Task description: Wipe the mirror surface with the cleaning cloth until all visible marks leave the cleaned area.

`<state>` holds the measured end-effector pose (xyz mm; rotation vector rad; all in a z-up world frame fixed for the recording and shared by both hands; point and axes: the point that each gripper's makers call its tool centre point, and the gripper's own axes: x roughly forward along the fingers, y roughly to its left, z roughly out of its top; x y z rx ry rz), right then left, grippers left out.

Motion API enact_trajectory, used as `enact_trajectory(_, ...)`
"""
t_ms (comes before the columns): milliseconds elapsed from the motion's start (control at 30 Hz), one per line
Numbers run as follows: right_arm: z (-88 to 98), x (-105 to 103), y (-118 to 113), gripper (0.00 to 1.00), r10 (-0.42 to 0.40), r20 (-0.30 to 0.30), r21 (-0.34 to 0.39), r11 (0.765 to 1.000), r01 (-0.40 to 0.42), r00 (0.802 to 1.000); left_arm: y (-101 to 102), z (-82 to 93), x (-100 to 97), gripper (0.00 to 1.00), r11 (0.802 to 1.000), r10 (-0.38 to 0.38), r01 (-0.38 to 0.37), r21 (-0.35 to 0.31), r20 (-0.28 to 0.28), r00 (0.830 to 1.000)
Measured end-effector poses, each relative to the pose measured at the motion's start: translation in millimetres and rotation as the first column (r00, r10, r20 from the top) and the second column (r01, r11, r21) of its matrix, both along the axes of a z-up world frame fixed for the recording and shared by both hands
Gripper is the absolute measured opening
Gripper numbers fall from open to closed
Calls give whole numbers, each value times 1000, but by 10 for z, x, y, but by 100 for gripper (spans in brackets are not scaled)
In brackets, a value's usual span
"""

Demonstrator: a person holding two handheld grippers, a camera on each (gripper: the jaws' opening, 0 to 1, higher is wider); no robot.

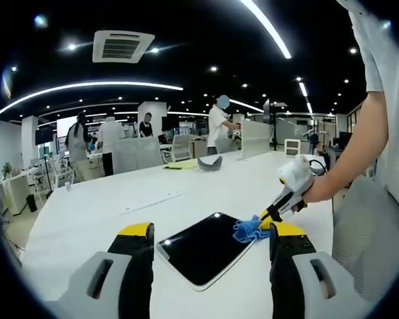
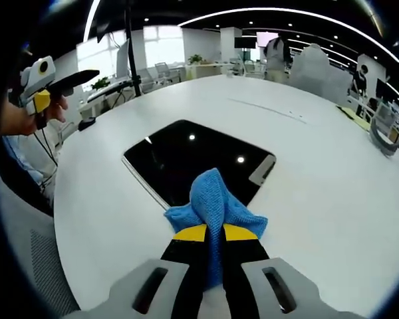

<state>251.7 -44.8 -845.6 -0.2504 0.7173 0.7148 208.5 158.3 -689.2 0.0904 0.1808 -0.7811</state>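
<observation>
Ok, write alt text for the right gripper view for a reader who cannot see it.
The right gripper is shut on a blue cloth pressed at the near edge of a dark rectangular mirror lying flat on a white table. At upper left, a hand holds the left gripper off the table's edge.

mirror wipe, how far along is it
Done: the right gripper is shut on the cloth. In hand: the cloth sits at one edge of the mirror, so wiping looks barely begun. Left: the rest of the glass; no marks can be made out from here. The left gripper hangs open, holding nothing.
</observation>
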Motion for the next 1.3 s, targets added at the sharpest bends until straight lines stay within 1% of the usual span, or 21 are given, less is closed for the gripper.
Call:
enact_trajectory(500, 2, 96, -7, 2, -18, -2, 2, 1000, 18, 1000, -19, -4, 8, 71, 1000, -4, 4, 2, -1, 1000)
enact_trajectory(800, 3, 166, 0, 2, -12, 2, -5, 1000, 12, 1000, -7, -9, 17, 71, 1000, -1, 1, 3, -2, 1000)
enact_trajectory(1067, -3, 269, 5, 2, -6, 4, -13, 1000, 6, 1000, 11, -17, 11, 71, 1000, 3, -3, 6, -5, 1000)
enact_trajectory(1300, 9, 309, 9, 2, -1, 5, -17, 1000, 1, 1000, 20, -21, 21, 71, 1000, 6, -6, 5, -7, 1000)
